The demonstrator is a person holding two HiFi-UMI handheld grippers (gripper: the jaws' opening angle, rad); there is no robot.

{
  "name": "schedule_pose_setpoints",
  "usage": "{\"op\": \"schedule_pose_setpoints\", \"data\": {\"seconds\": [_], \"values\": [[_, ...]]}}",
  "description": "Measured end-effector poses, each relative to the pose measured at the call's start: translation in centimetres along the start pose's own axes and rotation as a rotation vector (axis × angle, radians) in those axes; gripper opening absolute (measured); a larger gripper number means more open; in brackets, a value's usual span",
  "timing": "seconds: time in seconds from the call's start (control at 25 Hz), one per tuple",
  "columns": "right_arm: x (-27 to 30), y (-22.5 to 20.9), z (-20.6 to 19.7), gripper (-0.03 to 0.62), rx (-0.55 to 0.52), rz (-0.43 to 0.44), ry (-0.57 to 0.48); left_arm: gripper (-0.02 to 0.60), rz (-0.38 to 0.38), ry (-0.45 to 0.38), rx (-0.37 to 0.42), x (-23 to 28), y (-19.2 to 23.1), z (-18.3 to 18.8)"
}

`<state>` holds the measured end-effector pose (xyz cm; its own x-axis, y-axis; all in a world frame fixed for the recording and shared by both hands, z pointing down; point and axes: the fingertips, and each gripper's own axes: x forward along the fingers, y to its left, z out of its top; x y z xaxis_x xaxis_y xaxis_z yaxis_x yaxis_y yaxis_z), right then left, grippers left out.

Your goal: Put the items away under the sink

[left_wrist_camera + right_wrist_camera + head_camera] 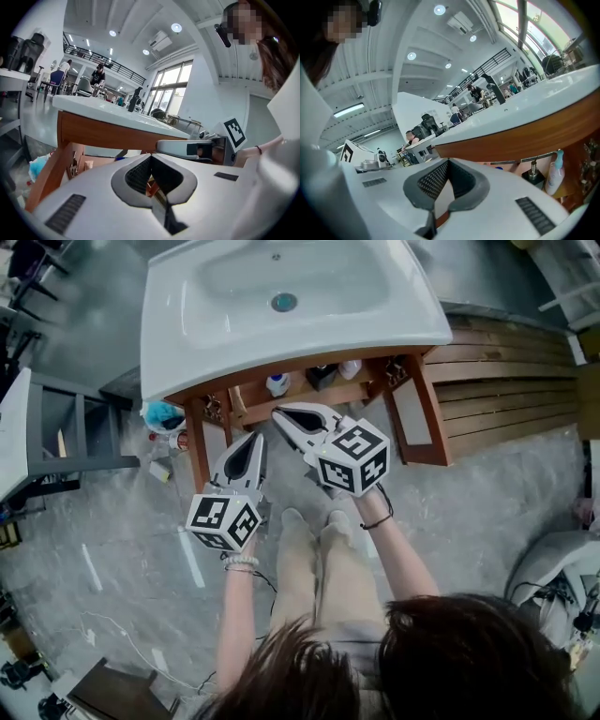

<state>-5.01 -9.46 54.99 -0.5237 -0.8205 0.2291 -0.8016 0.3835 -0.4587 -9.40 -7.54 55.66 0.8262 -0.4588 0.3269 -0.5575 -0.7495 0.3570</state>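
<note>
A white sink (178,352) sits on a wooden stand (198,454) with a low shelf (305,401) under it. On that shelf stand a white bottle with a blue cap (277,383), a dark pump bottle (322,376) and another white bottle (350,368). The right gripper view shows the pump bottle (533,176) and a white bottle (553,174) under the counter. My left gripper (254,440) is shut and holds nothing, in front of the stand's left leg. My right gripper (280,414) is shut and holds nothing, just before the shelf's front edge. It also shows in the left gripper view as the right gripper (160,146).
A blue bag (161,414) and small items (160,471) lie on the floor left of the stand. A grey stepped unit (70,432) stands further left. A slatted wooden panel (506,381) is on the right. The person's legs (319,549) are below the grippers.
</note>
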Motion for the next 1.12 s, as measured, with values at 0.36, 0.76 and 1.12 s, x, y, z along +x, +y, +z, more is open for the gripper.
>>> {"op": "schedule_pose_setpoints", "data": {"seconds": [0.36, 0.76, 1.12], "values": [[-4.3, 3.2, 2.8, 0.015, 0.017, -0.031, -0.018, 0.002, -0.076, 0.000, -0.016, -2.4, -4.0, 3.1], [-6.8, 5.4, 6.8, 0.015, 0.005, -0.038, -0.073, 0.002, -0.148, -0.025, 0.006, -3.2, -7.6, 6.8], [-8.0, 6.0, 8.5, 0.015, -0.003, -0.062, -0.090, 0.002, -0.190, -0.036, 0.030, -3.7, -8.4, 9.2]]}}
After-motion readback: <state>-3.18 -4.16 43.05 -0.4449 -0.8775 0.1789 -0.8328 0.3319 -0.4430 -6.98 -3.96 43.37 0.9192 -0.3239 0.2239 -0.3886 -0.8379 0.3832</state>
